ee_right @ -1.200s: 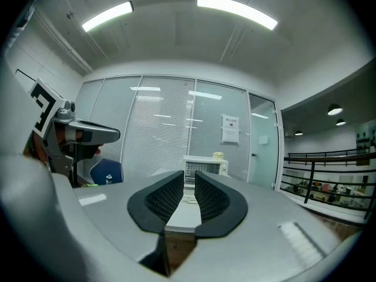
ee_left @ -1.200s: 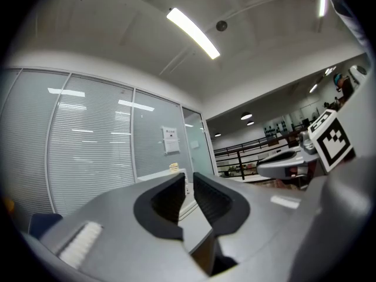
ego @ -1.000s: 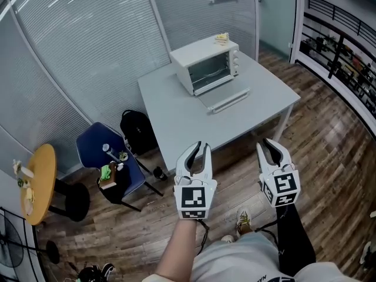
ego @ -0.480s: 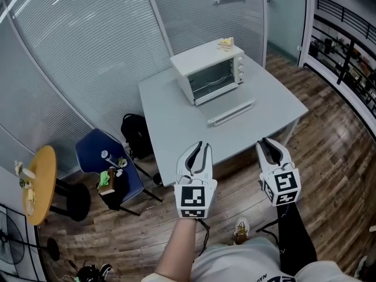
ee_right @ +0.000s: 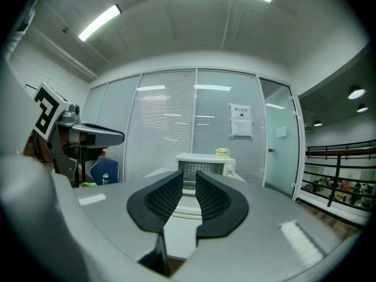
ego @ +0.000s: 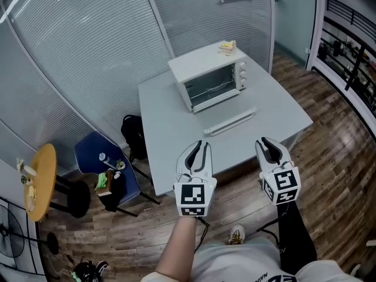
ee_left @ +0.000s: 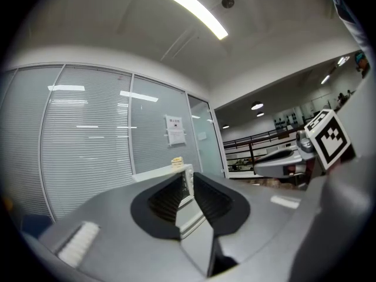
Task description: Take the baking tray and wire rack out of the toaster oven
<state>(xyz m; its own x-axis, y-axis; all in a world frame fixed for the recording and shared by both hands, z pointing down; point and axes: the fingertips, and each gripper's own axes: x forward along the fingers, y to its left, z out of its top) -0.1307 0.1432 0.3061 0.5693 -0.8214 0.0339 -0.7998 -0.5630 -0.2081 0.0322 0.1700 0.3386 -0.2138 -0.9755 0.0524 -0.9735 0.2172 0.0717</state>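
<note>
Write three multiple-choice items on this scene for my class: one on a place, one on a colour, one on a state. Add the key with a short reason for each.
1. Where does the toaster oven stand?
A) on the grey table
B) on the floor
C) on a shelf

2. What colour is the chair to the left of the table?
A) red
B) blue
C) white

3. How is the oven's door?
A) shut
B) taken off
C) folded down, open

Key:
1 A, the head view shows it on the far part of the tabletop.
2 B, its seat and back are blue.
3 C, the door lies flat in front of the oven and the inside shows.
</note>
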